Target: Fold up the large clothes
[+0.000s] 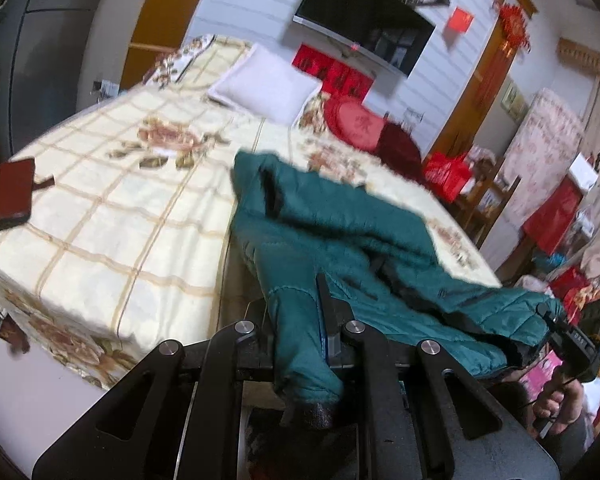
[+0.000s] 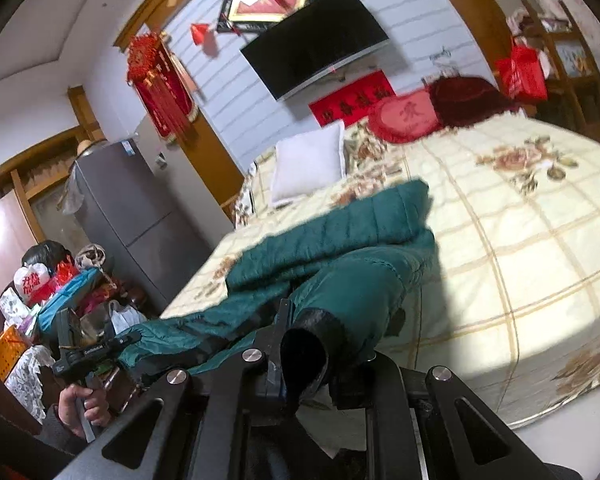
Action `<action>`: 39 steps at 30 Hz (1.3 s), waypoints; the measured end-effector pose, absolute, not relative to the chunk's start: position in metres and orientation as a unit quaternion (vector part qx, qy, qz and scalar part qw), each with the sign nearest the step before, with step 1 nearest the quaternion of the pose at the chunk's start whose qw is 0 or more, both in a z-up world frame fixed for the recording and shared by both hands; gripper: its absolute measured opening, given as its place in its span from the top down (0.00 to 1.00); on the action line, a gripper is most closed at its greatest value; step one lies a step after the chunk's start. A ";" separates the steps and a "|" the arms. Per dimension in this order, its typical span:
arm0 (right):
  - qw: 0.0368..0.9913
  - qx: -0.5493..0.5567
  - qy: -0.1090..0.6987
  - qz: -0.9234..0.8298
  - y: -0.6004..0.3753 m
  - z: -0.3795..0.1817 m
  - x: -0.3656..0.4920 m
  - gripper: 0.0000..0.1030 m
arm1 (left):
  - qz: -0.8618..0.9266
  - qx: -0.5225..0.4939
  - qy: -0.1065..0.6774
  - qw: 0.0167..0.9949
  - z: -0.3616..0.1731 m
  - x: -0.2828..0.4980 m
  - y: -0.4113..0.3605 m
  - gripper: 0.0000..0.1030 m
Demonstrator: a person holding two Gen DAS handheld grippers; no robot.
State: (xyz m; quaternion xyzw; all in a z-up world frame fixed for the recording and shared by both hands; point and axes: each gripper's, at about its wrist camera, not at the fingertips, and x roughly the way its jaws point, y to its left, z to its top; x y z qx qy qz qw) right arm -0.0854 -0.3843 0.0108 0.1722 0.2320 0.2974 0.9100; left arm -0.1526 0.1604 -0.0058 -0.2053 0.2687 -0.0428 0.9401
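Note:
A teal quilted jacket [image 1: 340, 248] hangs stretched between my two grippers, its far part lying on the floral bed [image 1: 112, 208]. My left gripper [image 1: 300, 320] is shut on one sleeve, whose dark cuff [image 1: 312, 412] droops toward the camera. In the right wrist view my right gripper [image 2: 312, 344] is shut on the other sleeve [image 2: 352, 292], with its black cuff [image 2: 304, 356] curled over the fingers. The jacket body [image 2: 332, 232] trails onto the bed [image 2: 520, 240]. Each gripper shows in the other's view, hand-held: the right one [image 1: 568, 332] and the left one [image 2: 88, 352].
A brown wallet [image 1: 12, 196] lies on the bed's left side. A white pillow [image 1: 264, 84] and red cushions [image 1: 356, 124] sit at the headboard under a wall TV [image 1: 364, 20]. A grey fridge [image 2: 132, 216] and cluttered bags [image 2: 52, 292] stand beside the bed.

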 end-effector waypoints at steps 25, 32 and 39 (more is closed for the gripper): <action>0.941 0.169 0.213 0.202 -0.331 0.063 0.118 0.87 | 0.028 -0.219 0.245 0.944 0.037 0.070 0.190 0.88; 0.940 0.168 0.250 0.158 -0.304 0.034 0.212 0.87 | 0.060 -0.197 0.299 0.932 -0.005 0.167 0.197 0.88; 0.933 0.189 0.280 0.126 -0.296 -0.030 0.259 0.87 | 0.084 -0.138 0.327 0.931 -0.061 0.212 0.185 0.88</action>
